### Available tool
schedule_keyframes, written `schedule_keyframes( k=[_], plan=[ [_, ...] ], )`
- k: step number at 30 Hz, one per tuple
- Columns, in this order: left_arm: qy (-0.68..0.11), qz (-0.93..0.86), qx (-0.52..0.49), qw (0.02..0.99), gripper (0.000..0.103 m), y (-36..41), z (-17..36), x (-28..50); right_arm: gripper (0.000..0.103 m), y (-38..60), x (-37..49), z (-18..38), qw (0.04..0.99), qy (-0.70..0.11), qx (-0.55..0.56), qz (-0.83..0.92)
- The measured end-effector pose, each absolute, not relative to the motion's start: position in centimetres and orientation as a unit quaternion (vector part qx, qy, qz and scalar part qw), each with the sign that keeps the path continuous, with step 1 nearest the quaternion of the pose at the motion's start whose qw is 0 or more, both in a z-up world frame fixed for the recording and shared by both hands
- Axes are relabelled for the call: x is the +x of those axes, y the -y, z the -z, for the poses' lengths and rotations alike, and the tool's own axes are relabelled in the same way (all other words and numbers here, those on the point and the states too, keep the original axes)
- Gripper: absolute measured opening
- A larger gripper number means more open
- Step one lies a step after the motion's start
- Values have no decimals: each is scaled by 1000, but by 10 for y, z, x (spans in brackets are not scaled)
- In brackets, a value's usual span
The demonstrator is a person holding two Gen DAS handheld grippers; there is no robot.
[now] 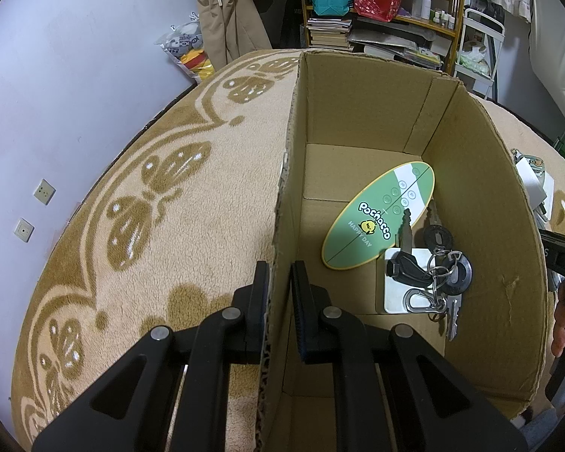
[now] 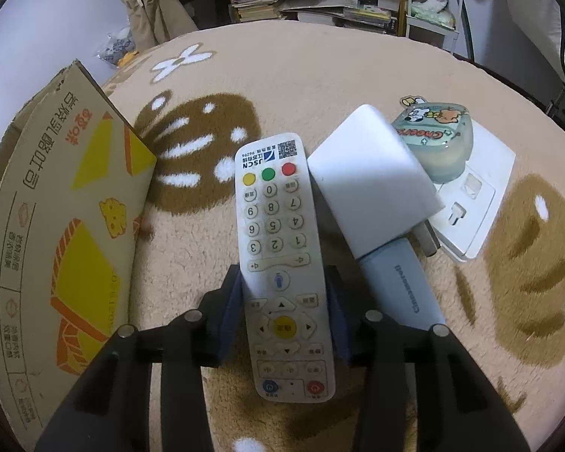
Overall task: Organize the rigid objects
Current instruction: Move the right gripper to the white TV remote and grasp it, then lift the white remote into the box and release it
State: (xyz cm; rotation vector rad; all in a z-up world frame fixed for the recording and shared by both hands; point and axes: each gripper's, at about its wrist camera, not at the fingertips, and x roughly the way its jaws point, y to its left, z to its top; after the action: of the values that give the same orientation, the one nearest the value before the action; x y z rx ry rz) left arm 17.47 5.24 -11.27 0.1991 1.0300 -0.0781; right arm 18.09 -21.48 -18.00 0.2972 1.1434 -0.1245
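Note:
My left gripper (image 1: pixel 278 275) is shut on the left wall of an open cardboard box (image 1: pixel 288 158), one finger outside, one inside. Inside the box lie a green oval card (image 1: pixel 380 213), a bunch of keys (image 1: pixel 431 269) and a white square piece (image 1: pixel 395 292). My right gripper (image 2: pixel 284 282) is shut on a white remote control (image 2: pixel 278 248), which lies between the fingers over the carpet. The box's printed outer side (image 2: pixel 67 226) stands to its left.
Right of the remote lie a white charger block (image 2: pixel 369 180), a pale blue slim device (image 2: pixel 403 286), a white socket plate (image 2: pixel 471 211) and a cartoon-printed case (image 2: pixel 433 139). All rest on a beige patterned carpet (image 2: pixel 312 86). Shelves (image 1: pixel 380 11) stand behind.

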Motion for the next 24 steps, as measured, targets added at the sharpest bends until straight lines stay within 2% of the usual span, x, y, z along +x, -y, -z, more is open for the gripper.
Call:
schedule_keyframes(
  k=[11,24],
  plan=[
    [-491,37,97,865,12,-53,112,176,45,201,179,179,835,-533,108,85],
    [-490,38,98,865,12,-55,110,175,44,198,163,148,854,-497,140,67]
  ],
)
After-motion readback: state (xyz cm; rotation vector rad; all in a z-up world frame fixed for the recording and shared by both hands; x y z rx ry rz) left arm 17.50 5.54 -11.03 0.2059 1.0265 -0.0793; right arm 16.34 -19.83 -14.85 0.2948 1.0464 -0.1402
